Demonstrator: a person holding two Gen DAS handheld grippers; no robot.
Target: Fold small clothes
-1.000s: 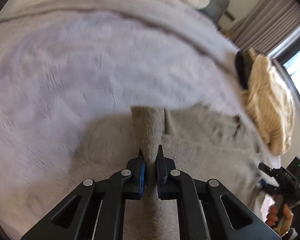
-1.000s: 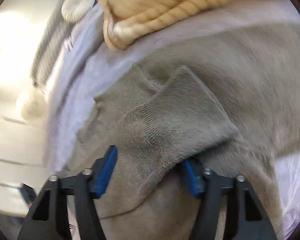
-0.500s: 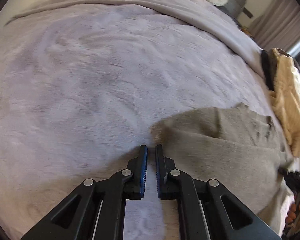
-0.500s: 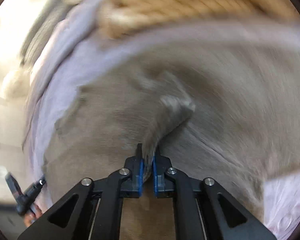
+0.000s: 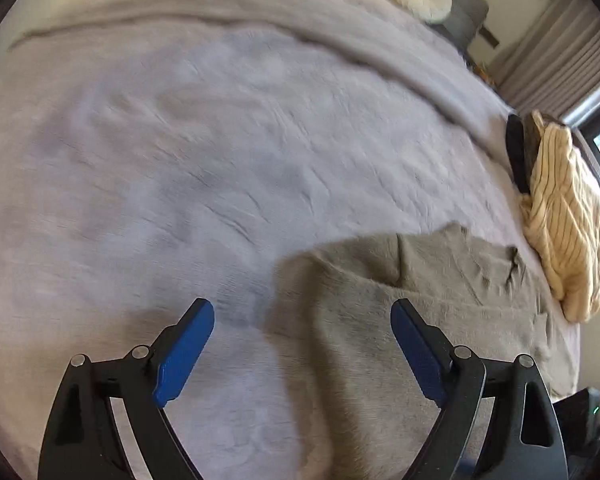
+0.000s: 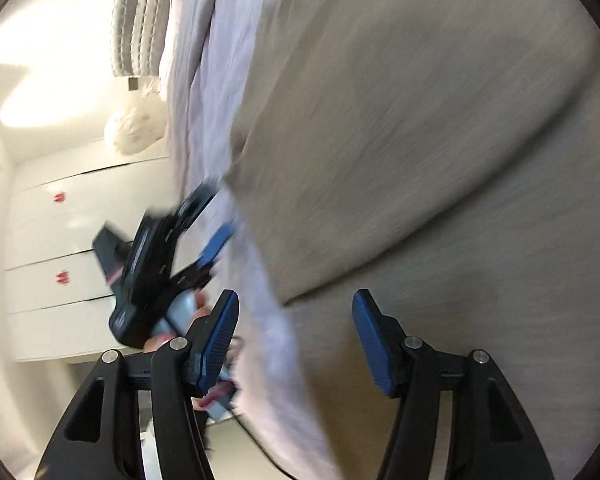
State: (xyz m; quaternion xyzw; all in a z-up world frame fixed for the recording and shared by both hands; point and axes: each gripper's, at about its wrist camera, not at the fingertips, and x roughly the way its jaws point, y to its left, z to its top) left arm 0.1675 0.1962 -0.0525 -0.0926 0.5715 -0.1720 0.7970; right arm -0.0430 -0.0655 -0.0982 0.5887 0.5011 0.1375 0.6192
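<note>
Lying flat on the bed (image 5: 180, 160), the grey garment (image 5: 380, 320) sits right of the left hand-held gripper (image 5: 302, 320), jaws just opened wide, empty; the right hand-held gripper (image 6: 296, 320), also just opened, straddles its edge.

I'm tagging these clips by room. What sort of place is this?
Most likely a bedroom. A wide bed under a lilac-grey bedspread fills the view, curtains hang by a window, and a grey garment and a cream knit lie on it.
</note>
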